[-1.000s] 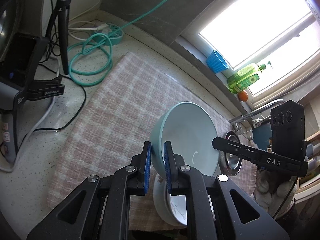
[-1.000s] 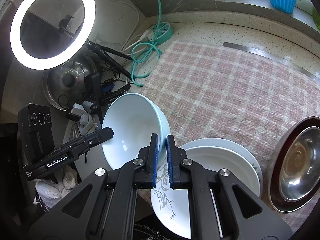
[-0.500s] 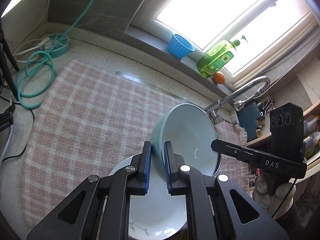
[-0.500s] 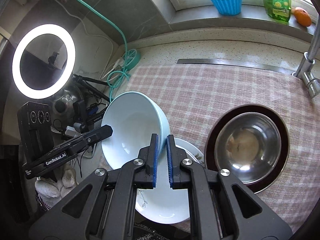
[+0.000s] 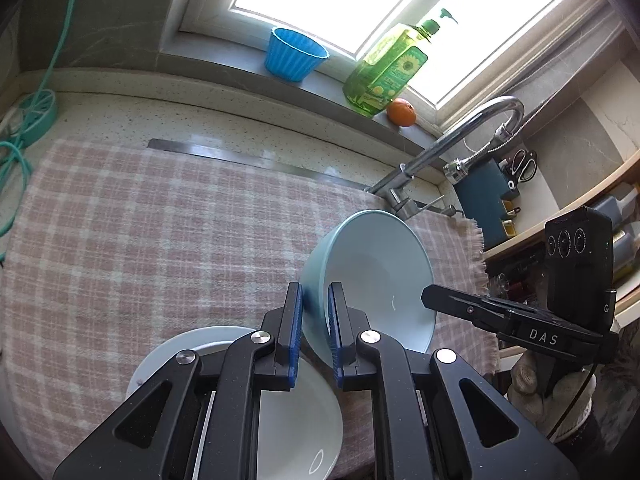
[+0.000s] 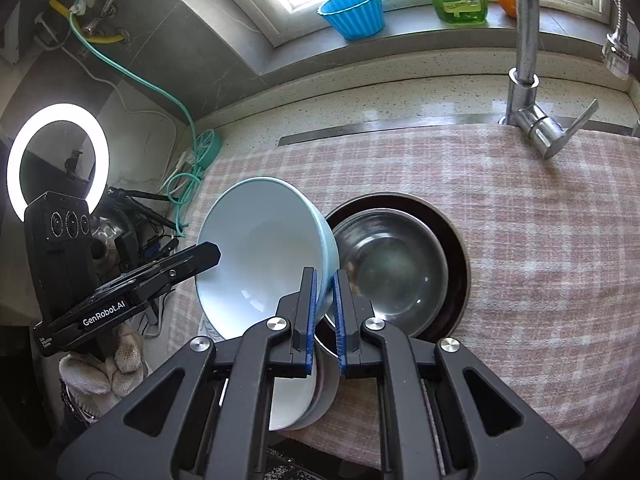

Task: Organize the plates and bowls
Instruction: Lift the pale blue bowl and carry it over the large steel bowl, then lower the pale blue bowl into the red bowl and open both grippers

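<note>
A speckled kitchen surface (image 5: 120,116) is running under a bright window, with a pink checked cloth (image 5: 160,240) lying over most of it, a blue ribbed cup (image 5: 294,54), a green soap bottle (image 5: 386,76) and an orange (image 5: 401,112) sitting on the sill, and a chrome faucet (image 6: 524,40) rising at the back. Compared with a second ago, I am seeing both cameras swung away from the ring light and cables toward the window and faucet, and the steel bowl (image 6: 396,268) on its dark plate (image 6: 458,276), then at the right edge of my right view, is now sitting near the centre of it.

My left claw (image 5: 314,336) is pinching the near rim of the pale blue bowl (image 5: 372,280), its blue pads narrowly apart with the bowl wall between them. My right claw (image 6: 325,320) is gripping the opposite rim of the same bowl (image 6: 260,256) in the same way, pads pressed close on the wall. The bowl is hanging tilted between the two claws, its opening facing the left one, lifted above the cloth. Below it, a stack of white plates (image 5: 296,420) is resting on the cloth at the near edge, and the bowl's rim is overlapping the steel bowl's left edge in the right view.
</note>
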Action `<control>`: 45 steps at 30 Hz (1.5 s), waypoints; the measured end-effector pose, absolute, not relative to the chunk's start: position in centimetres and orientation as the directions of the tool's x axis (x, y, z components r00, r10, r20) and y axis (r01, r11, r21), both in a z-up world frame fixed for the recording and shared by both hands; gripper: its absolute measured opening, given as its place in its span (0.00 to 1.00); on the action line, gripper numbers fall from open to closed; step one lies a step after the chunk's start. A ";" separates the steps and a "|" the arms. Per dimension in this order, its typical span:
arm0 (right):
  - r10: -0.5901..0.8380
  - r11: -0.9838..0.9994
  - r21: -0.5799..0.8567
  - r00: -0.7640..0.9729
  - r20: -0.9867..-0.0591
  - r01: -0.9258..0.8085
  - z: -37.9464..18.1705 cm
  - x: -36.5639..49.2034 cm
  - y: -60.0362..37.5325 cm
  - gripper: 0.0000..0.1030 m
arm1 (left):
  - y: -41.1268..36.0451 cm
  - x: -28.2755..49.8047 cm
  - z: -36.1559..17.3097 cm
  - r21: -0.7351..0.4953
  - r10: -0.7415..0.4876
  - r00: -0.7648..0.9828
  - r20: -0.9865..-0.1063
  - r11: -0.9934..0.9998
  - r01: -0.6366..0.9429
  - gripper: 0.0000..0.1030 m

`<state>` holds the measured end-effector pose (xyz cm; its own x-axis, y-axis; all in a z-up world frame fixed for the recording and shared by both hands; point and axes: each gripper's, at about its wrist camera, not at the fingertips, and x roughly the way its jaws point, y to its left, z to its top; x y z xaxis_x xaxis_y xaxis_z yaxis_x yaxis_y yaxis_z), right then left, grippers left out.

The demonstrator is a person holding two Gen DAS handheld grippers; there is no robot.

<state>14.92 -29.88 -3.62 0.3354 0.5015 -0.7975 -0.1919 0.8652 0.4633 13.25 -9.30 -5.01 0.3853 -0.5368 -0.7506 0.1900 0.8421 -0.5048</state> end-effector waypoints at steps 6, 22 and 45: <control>0.469 0.882 0.448 0.343 -0.814 -0.143 -4.7 15.3 -32.4 0.08 | -12.3 14.3 -6.1 -0.474 -0.523 0.343 -0.780 0.852 0.223 0.11; 0.435 0.898 0.429 0.318 -0.842 -0.092 -7.9 15.7 -34.3 0.08 | -15.2 15.0 -8.5 -0.420 -0.478 0.272 -0.835 0.874 0.246 0.10; 0.423 0.904 0.419 0.310 -0.852 -0.084 -8.8 15.5 -34.4 0.09 | -15.8 14.9 -8.9 -0.396 -0.457 0.258 -0.851 0.882 0.258 0.11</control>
<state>15.52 -34.42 -8.81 0.3097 0.4230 -0.8516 -0.0836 0.9042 0.4188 14.92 -15.78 -8.90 0.2584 -0.4573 -0.8510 0.2575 0.8816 -0.3955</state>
